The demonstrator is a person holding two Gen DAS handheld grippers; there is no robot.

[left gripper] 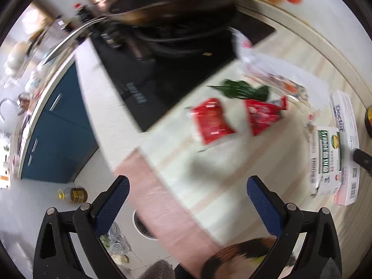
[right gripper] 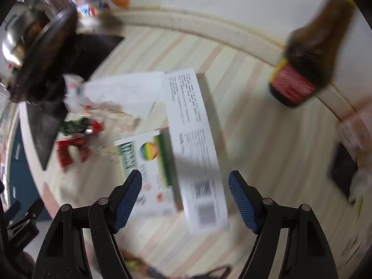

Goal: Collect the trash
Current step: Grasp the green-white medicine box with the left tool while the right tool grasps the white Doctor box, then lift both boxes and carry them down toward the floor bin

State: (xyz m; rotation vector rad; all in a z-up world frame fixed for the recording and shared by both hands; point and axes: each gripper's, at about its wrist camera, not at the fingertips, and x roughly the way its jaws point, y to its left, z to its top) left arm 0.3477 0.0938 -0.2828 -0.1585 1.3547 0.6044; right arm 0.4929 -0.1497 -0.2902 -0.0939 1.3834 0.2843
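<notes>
Trash lies scattered on the pale striped counter (left gripper: 209, 186): two red wrappers (left gripper: 212, 121), a green wrapper (left gripper: 246, 89), a clear plastic bag (left gripper: 274, 72), a flat white-and-green pack (left gripper: 325, 160) and a long white box (left gripper: 346, 144). My left gripper (left gripper: 187, 207) hangs open over the counter's front edge, nothing between its fingers. In the right wrist view my right gripper (right gripper: 185, 200) stands open above the long white box (right gripper: 197, 148) and the white-and-green pack (right gripper: 148, 162), holding nothing. The red wrappers (right gripper: 72, 148) lie further left.
A black stove (left gripper: 162, 74) with a dark pan (left gripper: 172, 4) sits at the counter's far left. A brown bottle with a red label (right gripper: 302, 65) stands at the right. A dark object (right gripper: 341, 172) lies at the right edge. Below the counter are blue cabinets (left gripper: 58, 125), an oil bottle (left gripper: 73, 195) and a floor drain (left gripper: 141, 225).
</notes>
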